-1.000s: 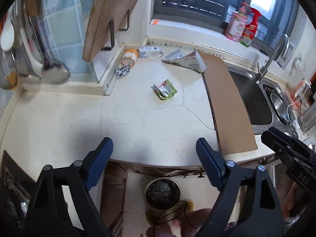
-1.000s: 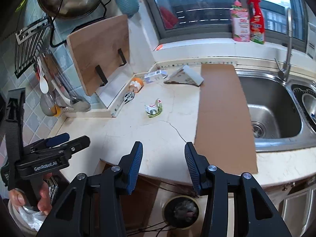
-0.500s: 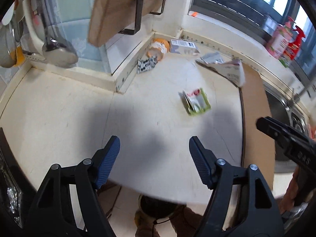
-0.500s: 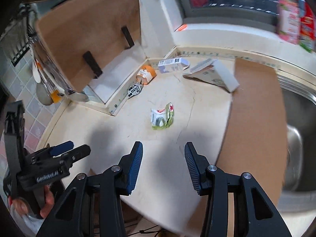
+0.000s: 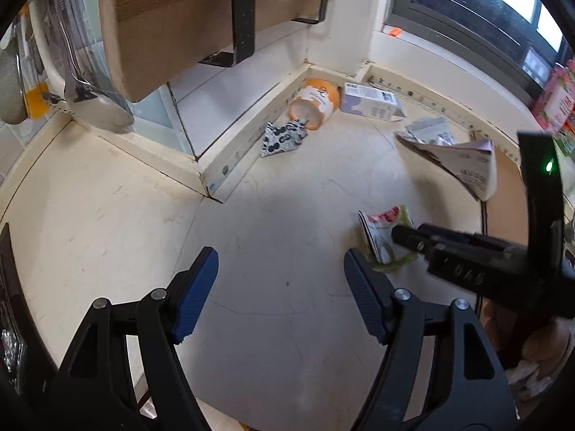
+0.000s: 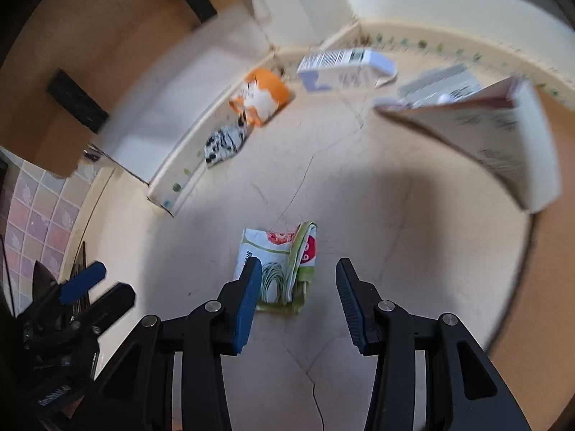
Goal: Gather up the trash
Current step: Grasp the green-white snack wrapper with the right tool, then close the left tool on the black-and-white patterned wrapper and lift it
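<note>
Both hand-held grippers point steeply down at the cream surface (image 5: 107, 222). The right hand-held gripper (image 6: 296, 298) hovers over the green-and-white wrapper (image 6: 284, 269), fingers spread to either side of its near end, nothing pinched. The left hand-held gripper (image 5: 280, 287) has narrowed a little but is spread over bare surface, empty. Far off, in the corner by the wall, lie an orange cup (image 5: 316, 102), a white carton (image 5: 372, 102) and folded paper (image 5: 463, 161). Open room lies between.
</note>
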`<state>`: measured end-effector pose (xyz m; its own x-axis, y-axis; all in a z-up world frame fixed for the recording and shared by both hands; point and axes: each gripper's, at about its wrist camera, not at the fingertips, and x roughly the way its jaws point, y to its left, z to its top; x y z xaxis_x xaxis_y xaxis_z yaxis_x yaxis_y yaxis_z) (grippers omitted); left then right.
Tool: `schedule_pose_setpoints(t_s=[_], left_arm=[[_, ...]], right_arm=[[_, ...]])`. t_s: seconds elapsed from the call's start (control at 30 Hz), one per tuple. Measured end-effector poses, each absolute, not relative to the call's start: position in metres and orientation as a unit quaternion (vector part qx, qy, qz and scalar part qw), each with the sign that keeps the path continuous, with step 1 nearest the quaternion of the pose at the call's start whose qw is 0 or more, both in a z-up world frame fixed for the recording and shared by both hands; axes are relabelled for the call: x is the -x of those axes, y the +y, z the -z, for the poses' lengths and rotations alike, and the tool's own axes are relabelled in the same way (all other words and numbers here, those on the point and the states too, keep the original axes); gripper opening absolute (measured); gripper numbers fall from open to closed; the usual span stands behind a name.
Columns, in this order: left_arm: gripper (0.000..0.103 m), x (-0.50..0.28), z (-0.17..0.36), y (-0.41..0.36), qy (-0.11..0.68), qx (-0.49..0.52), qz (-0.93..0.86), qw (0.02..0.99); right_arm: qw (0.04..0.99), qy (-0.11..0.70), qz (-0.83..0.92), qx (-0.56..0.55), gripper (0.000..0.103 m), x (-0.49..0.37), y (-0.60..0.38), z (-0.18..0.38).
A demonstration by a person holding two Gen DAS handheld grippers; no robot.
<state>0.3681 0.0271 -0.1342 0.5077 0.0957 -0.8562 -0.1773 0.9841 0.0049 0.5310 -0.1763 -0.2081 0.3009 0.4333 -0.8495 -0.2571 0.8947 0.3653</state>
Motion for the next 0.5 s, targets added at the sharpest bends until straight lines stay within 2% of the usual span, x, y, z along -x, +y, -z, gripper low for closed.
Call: schedule_pose_setpoints(t_s=[0.03, 0.1, 0.2, 0.27, 0.5], left_arm=[[0.07, -0.37, 0.135, 0.028, 0.489, 0.041, -0.082, 0.867], [0.07, -0.375, 0.137, 0.027, 0.487, 0.035, -0.088, 0.868], [0.07, -0.382, 0.141, 0.023, 0.484, 0.023, -0.094, 0.87], [0.07, -0.388, 0.143, 0.019, 0.482, 0.014, -0.096, 0.871], [0.071, -0.422, 0.154, -0.008, 0.456, -0.054, -0.133, 0.879]], right_arm=[[0.8, 0.553, -0.219, -0.078, 0.044, -0.535, -0.174, 0.214], [0.799, 0.553, -0.227, -0.066, 0.037, -0.538, -0.166, 0.221], [0.802, 0.544, -0.24, -0.045, 0.024, -0.537, -0.157, 0.222], [0.799, 0.545, -0.25, -0.035, 0.011, -0.538, -0.154, 0.224], [0.825, 0.508, -0.245, -0.028, 0.007, -0.536, -0.169, 0.206]])
